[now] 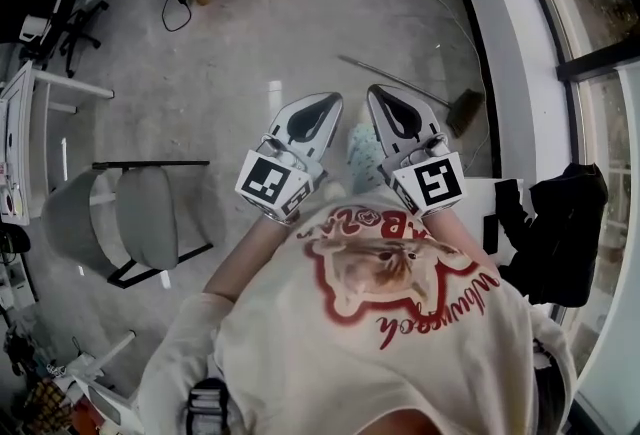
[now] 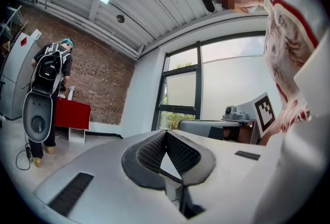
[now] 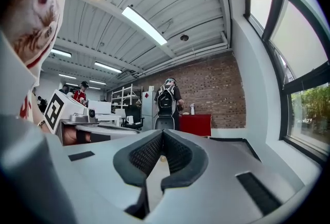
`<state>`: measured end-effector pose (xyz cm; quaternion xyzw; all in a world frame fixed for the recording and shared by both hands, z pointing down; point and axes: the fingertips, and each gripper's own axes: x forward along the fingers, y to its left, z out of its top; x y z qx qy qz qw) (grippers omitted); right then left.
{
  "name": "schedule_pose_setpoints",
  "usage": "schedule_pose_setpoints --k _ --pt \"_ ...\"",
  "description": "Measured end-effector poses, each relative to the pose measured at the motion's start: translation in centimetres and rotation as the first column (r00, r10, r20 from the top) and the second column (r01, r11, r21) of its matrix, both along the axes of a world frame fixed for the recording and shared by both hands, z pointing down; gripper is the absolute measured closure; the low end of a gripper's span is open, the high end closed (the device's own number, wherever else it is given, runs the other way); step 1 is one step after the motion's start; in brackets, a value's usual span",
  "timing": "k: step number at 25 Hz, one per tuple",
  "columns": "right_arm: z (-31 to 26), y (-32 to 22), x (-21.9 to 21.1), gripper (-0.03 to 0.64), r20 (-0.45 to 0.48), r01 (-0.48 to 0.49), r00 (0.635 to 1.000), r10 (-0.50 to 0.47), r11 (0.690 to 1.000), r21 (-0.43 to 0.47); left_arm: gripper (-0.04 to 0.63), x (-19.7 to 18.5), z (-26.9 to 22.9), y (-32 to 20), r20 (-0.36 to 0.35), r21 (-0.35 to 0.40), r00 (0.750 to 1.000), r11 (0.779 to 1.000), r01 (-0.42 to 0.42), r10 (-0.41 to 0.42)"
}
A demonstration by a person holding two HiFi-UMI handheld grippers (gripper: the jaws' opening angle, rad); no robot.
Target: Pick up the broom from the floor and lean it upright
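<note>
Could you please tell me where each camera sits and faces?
Head view: on the person's head, looking steeply down at the floor and broom; shows shirt, left tongs, right tongs.
Left gripper view: on the left tongs, level toward the window; shirt at right.
Right gripper view: on the right tongs, toward the brick wall; shirt at left.
Both gripper views share the backpack wearer.
</note>
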<state>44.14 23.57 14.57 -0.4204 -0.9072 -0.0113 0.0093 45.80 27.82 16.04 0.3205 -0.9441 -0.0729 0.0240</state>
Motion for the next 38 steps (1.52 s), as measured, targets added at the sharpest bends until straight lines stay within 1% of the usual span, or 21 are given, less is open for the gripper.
schedule_pose_setpoints --k 2,4,6,10,16,19,23,28,31,34,38 --pt "0.0 0.0 -1.6 0.592 0.004 0.005 1.000 -0.005 1.000 -0.008 0.575 -1.6 0.1 -0.1 0.004 -0.005 1.000 1.000 -0.005 0.006" --pt "0.3 0.1 -3.6 0.592 0.004 0.012 1.000 -0.012 1.000 -0.013 0.575 -3.4 0.2 -0.2 0.009 -0.026 1.000 1.000 -0.008 0.008" --pt "0.6 0.5 -6.4 0.592 0.001 0.022 1.000 -0.022 1.000 -0.017 0.575 -6.1 0.4 0.4 0.008 -0.030 1.000 0.999 0.011 -0.011" --pt "0.4 1.5 -13.1 0.592 0.024 0.063 0.998 -0.062 0.998 -0.016 0.575 -12.9 0.1 1.2 0.022 -0.021 0.998 0.998 0.059 -0.059" --pt "-1.2 1.1 -25.1 0.592 0.030 0.079 0.997 -0.077 0.995 -0.053 0.575 -23.9 -1.2 1.0 0.050 -0.049 0.996 0.996 0.078 -0.076" --pt "-2.4 0.4 -30.1 0.592 0.039 0.079 0.996 -0.076 0.994 -0.081 0.575 -28.8 -2.2 1.0 0.059 -0.059 0.993 0.993 0.102 -0.099" --pt "-2.6 0.1 -35.8 0.592 0.031 0.090 0.996 -0.087 0.992 -0.089 0.575 -34.6 -2.5 0.8 0.057 -0.066 0.991 0.991 0.121 -0.117" --pt "-1.8 0.0 -40.7 0.592 0.007 0.096 0.995 -0.096 0.991 -0.089 0.575 -39.3 -1.8 1.1 0.037 -0.080 0.990 0.987 0.142 -0.139" --pt "-1.4 0.2 -42.5 0.592 -0.011 0.096 0.995 -0.098 0.992 -0.084 0.575 -41.3 -1.4 1.7 0.016 -0.076 0.988 0.985 0.154 -0.154" --pt "-0.8 0.5 -44.5 0.592 -0.019 0.102 0.994 -0.104 0.992 -0.077 0.575 -43.5 -1.0 1.9 0.009 -0.072 0.987 0.984 0.162 -0.162" --pt "0.5 0.6 -46.7 0.592 -0.036 0.113 0.993 -0.115 0.992 -0.050 0.575 -46.2 0.1 1.8 -0.011 -0.064 0.984 0.983 0.175 -0.176"
